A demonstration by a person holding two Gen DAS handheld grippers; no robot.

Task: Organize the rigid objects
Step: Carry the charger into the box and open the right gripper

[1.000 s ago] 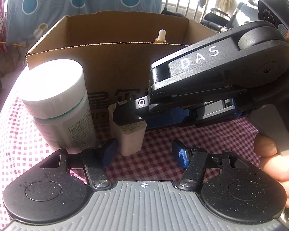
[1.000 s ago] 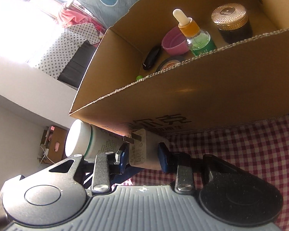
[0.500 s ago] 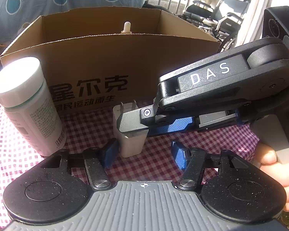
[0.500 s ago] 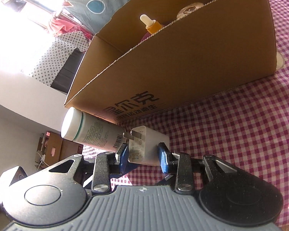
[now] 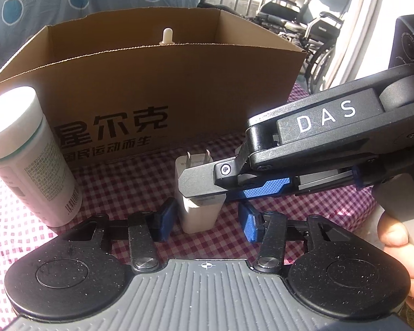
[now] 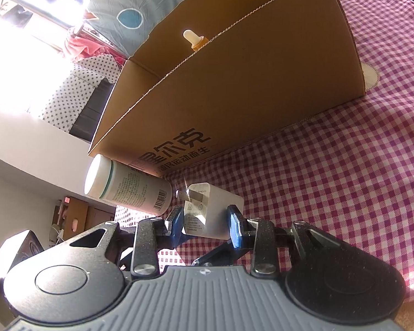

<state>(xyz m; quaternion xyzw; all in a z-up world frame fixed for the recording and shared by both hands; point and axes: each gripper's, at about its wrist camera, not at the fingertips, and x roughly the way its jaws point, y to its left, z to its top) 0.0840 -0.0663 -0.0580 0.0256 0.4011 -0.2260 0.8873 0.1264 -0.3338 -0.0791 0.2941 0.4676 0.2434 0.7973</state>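
Clamping the white plug adapter (image 6: 212, 215) by its flat sides, the right hand-held gripper (image 6: 207, 220) keeps it upright on the checked counter (image 6: 345, 179). The left hand-held gripper (image 5: 207, 220) is closing around its base, pads not yet pressing. Light, rigid, smooth plastic: grip the body, never the prongs. The cardboard box (image 5: 179, 82) stands beyond, the white bottle (image 5: 27, 160) left.
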